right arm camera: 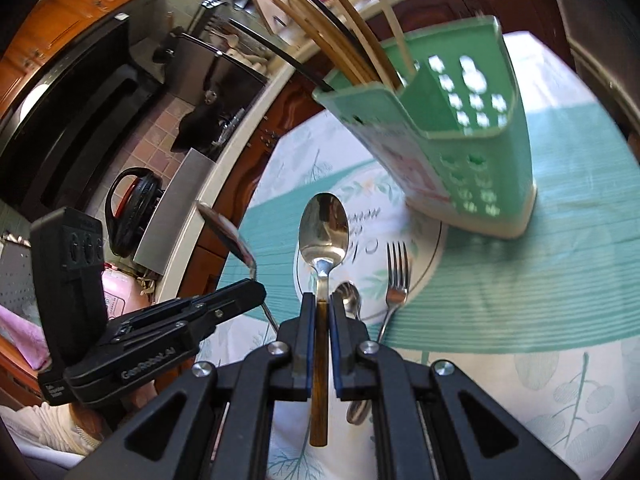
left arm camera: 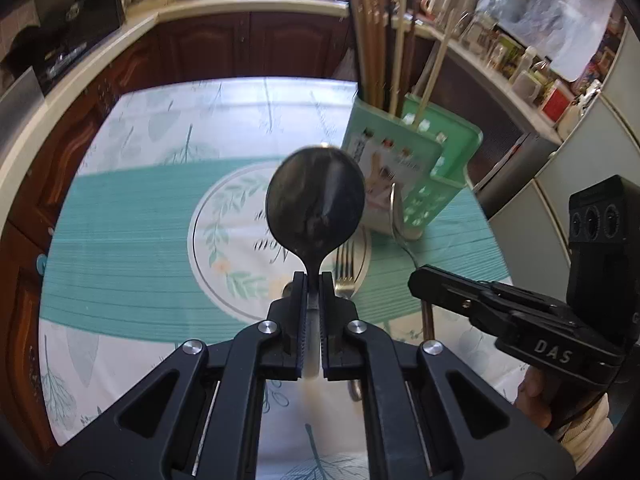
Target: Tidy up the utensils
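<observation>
My left gripper (left arm camera: 314,280) is shut on the neck of a large dark-bowled spoon (left arm camera: 315,204), held above the table. In the right wrist view that gripper (right arm camera: 256,288) comes in from the left with the spoon's bowl (right arm camera: 224,228) sticking out. My right gripper (right arm camera: 322,300) is shut on a wooden-handled steel spoon (right arm camera: 324,232). It shows in the left wrist view (left arm camera: 416,278) at the right. A fork (right arm camera: 396,276) and a small spoon (right arm camera: 350,300) lie on the cloth below. A green utensil holder (right arm camera: 460,140) with several chopsticks stands just beyond.
The table wears a teal and white leaf-print cloth (left arm camera: 120,240). Brown cabinets and a pale counter (left arm camera: 100,52) curve around its far and left sides. Jars and bottles (left arm camera: 532,76) crowd a shelf to the right. A person's sleeve (right arm camera: 44,424) is at lower left.
</observation>
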